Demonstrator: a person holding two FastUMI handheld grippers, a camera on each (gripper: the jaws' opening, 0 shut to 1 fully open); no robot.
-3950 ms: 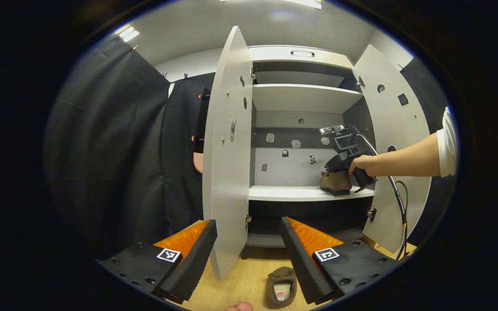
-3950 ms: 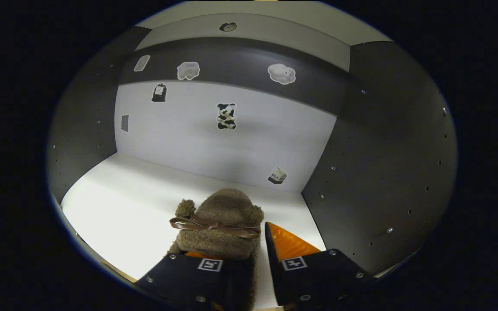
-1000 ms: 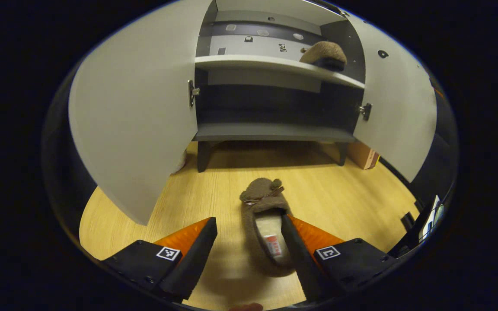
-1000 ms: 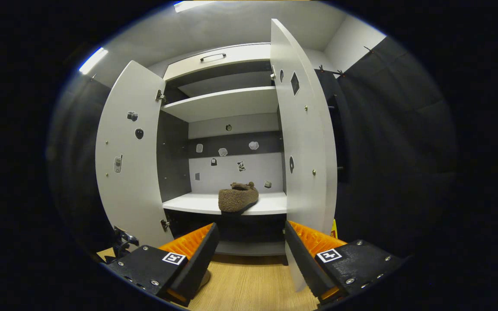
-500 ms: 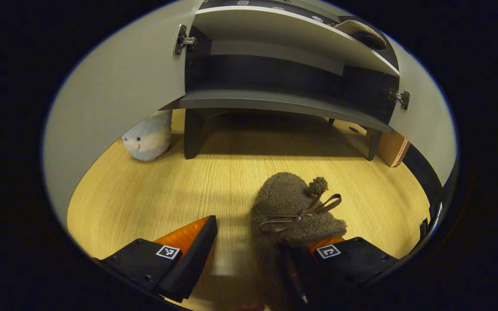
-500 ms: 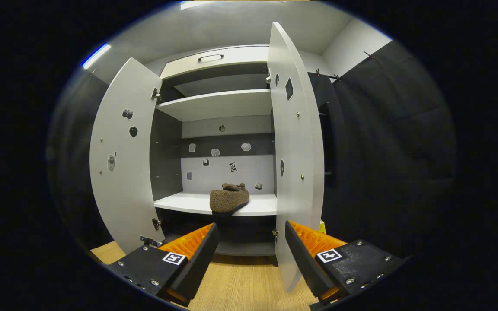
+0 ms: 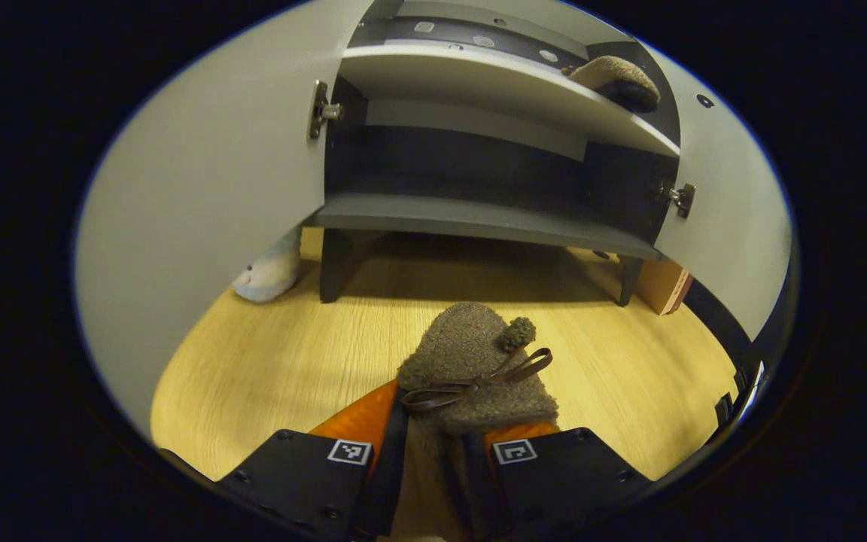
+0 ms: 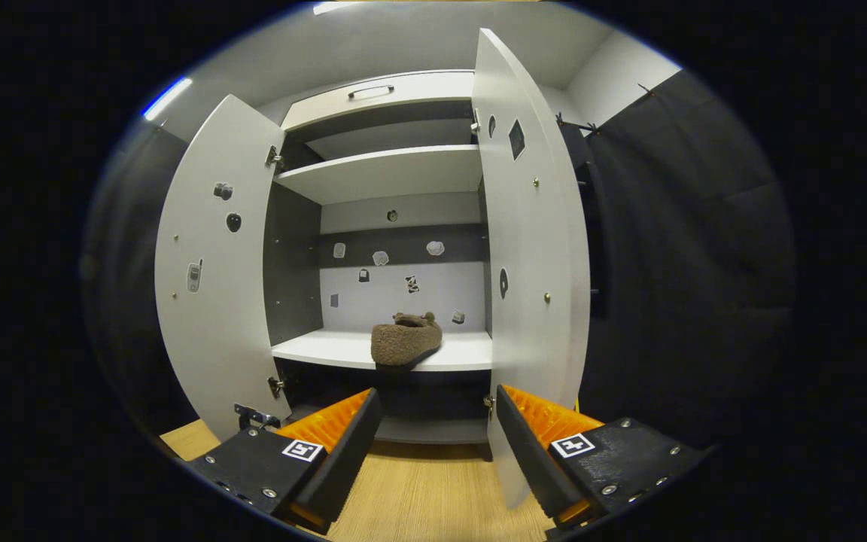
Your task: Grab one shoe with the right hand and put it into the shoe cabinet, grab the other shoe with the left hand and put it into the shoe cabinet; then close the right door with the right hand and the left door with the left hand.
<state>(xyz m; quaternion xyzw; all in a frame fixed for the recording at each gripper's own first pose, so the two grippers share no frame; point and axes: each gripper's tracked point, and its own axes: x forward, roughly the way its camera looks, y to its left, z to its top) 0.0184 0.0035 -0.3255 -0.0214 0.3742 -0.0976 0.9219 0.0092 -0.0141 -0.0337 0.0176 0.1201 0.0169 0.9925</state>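
Note:
A fuzzy brown shoe point(image 7: 471, 369) with a brown ribbon bow is held between the fingers of my left gripper point(image 7: 433, 429), which is shut on its heel end just above the wooden floor point(image 7: 268, 369). The other brown shoe point(image 7: 618, 75) lies on the cabinet's white shelf point(image 7: 494, 83), toward its right end. In the right gripper view that shoe point(image 8: 405, 340) rests on the white shelf point(image 8: 328, 348) between the two wide-standing doors, the left door point(image 8: 211, 278) and the right door point(image 8: 531, 248). My right gripper point(image 8: 433, 433) hangs open in front of the cabinet, holding nothing.
A pale blue plush toy point(image 7: 268, 275) sits on the floor behind the left door point(image 7: 200, 188). A brown box point(image 7: 659, 286) stands by the cabinet's right leg. A lower dark shelf point(image 7: 479, 218) runs under the white one. Black cloth hangs to the right of the cabinet.
My left gripper has shut on the floor shoe, which lay beside one finger half a second ago, and the view has tilted up a little. The right gripper has barely shifted.

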